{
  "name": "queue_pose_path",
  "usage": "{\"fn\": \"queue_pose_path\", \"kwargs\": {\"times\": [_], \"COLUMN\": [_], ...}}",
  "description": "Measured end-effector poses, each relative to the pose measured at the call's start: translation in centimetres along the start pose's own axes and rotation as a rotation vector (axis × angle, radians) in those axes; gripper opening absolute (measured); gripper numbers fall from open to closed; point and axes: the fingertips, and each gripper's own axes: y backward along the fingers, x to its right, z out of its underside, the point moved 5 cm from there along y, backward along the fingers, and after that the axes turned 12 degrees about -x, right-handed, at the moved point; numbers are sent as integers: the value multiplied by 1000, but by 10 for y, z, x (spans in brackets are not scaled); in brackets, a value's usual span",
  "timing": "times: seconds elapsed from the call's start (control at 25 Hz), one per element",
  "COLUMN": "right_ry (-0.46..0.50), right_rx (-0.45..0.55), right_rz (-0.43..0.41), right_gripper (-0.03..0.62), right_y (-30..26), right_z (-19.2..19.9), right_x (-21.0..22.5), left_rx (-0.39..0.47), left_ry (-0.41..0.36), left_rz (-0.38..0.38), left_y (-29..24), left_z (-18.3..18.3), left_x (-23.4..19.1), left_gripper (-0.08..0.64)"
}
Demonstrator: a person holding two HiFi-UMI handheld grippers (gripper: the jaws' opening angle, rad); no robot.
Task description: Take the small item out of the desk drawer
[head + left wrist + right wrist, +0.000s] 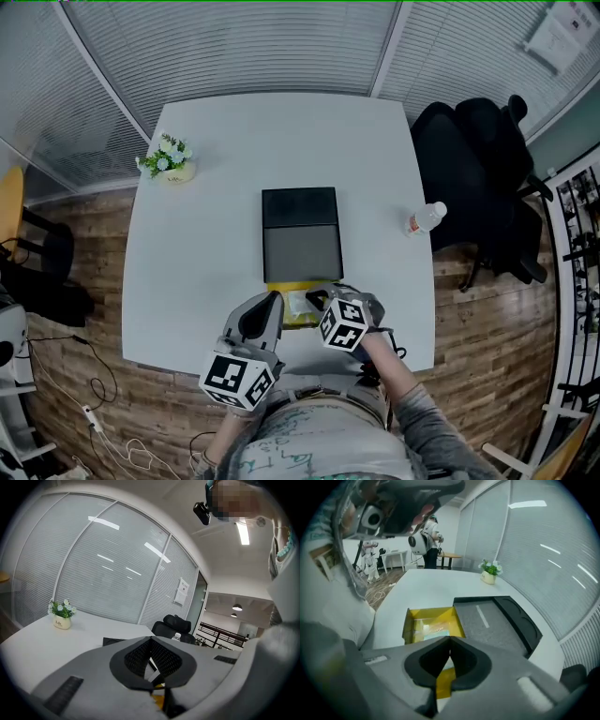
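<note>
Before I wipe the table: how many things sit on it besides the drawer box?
2: a potted plant at the far left corner, a water bottle by the right edge.

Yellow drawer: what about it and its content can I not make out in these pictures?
- Small item, right gripper view: pale and blurred, near end behind right gripper; kind unclear.
- Yellow drawer, head view: partly covered by both grippers.
- Left gripper view: left gripper hides all but a yellow sliver.
</note>
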Motion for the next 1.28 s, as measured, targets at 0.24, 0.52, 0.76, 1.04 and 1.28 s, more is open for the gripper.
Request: {"fn": "queue_pose_path", "kwargs": {"times": [0.24, 0.52, 0.76, 1.04, 1.28], "right_ry": [60, 141, 224, 216, 219], "right_rx": [-81, -167, -241, -244, -245], "right_rz": [-102, -158, -136, -145, -140], "right_gripper": [55, 73, 38, 18, 12], "right_y": [-26, -48, -64, -66, -65], "right_z": [9, 11, 15, 15, 15], "right_x": [-9, -17, -22, -23, -22], "left_rx": [-14, -40, -65, -69, -67], "left_ry": [22, -2, -25, -18, -13], "left_rz": [7, 11, 34, 43, 38], "left_y": [-3, -5, -7, -9, -7], "left_z": [1, 3, 5, 8, 8], "left_x": [-12, -15, -15, -14, -14], "left_gripper": [-2, -2, -2, -2, -2]}}
